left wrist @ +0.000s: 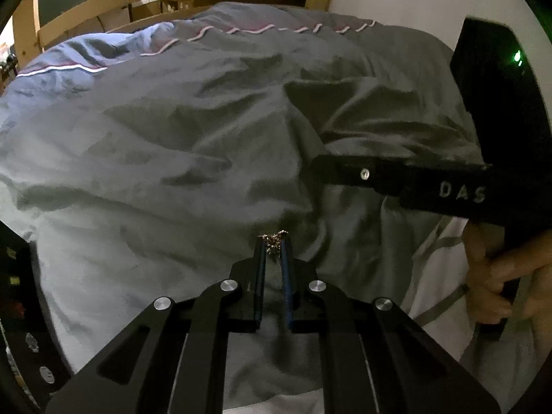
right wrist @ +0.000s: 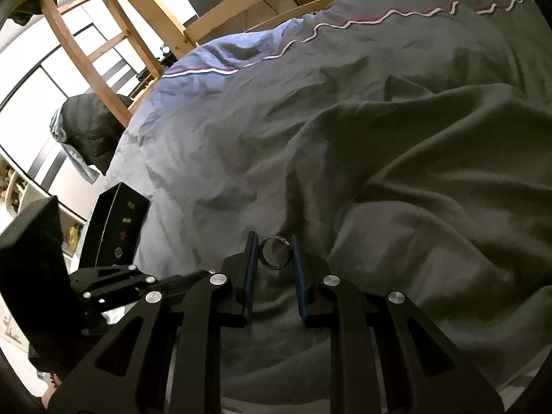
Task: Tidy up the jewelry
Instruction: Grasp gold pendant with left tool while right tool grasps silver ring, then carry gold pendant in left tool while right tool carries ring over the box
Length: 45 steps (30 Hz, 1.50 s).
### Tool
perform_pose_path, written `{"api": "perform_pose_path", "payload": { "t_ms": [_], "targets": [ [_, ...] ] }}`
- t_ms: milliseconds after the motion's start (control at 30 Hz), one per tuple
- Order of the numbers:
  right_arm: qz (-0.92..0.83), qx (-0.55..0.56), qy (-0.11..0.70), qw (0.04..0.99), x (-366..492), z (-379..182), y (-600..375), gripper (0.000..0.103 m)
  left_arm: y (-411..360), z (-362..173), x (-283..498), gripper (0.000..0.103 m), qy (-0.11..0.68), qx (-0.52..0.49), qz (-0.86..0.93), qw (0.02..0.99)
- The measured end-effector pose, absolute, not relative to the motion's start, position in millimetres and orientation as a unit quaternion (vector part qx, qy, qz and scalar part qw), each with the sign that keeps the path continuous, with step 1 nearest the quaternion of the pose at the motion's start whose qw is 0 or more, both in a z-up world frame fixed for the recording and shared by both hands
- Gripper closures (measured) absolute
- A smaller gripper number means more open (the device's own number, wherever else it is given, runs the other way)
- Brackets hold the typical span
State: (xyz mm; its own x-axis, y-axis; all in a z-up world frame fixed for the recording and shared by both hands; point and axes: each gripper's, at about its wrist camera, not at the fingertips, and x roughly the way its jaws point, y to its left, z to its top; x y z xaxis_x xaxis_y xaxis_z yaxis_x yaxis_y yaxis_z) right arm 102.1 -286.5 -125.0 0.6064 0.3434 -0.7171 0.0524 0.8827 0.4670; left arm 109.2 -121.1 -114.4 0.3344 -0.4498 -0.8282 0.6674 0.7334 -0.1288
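In the left wrist view my left gripper (left wrist: 274, 241) is shut on a small bunched gold chain (left wrist: 275, 236) at its fingertips, held above the grey duvet (left wrist: 172, 138). In the right wrist view my right gripper (right wrist: 274, 248) is shut on a dark metal ring (right wrist: 275, 252), held between the blue pads above the duvet (right wrist: 379, 138). The right gripper's black body (left wrist: 448, 186) shows at the right of the left wrist view, with a hand on its handle. The left gripper's body (right wrist: 103, 283) shows at the lower left of the right wrist view.
A black jewelry box (right wrist: 117, 227) with small coloured pieces inside stands at the bed's left edge; its edge also shows in the left wrist view (left wrist: 20, 310). A wooden bed frame (right wrist: 241, 3) and ladder (right wrist: 103, 41) stand behind. A white wall (left wrist: 414, 0) is at the right.
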Motion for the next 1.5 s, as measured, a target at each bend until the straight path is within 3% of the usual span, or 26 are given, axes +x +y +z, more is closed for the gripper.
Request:
{"api": "perform_pose_path", "payload": {
  "t_ms": [233, 567, 1500],
  "targets": [
    [0.080, 0.207, 0.430, 0.875, 100, -120, -283, 0.083, -115, -107, 108, 0.094, 0.456, 0.119, -0.333, 0.817],
    [0.048, 0.083, 0.413, 0.906, 88, -102, -250, 0.083, -101, -91, 102, 0.094, 0.450, 0.117, -0.296, 0.834],
    [0.114, 0.041, 0.398, 0.909, 65, -34, -143, 0.083, 30, -23, 90, 0.094, 0.443, 0.048, -0.149, 0.883]
  ]
}}
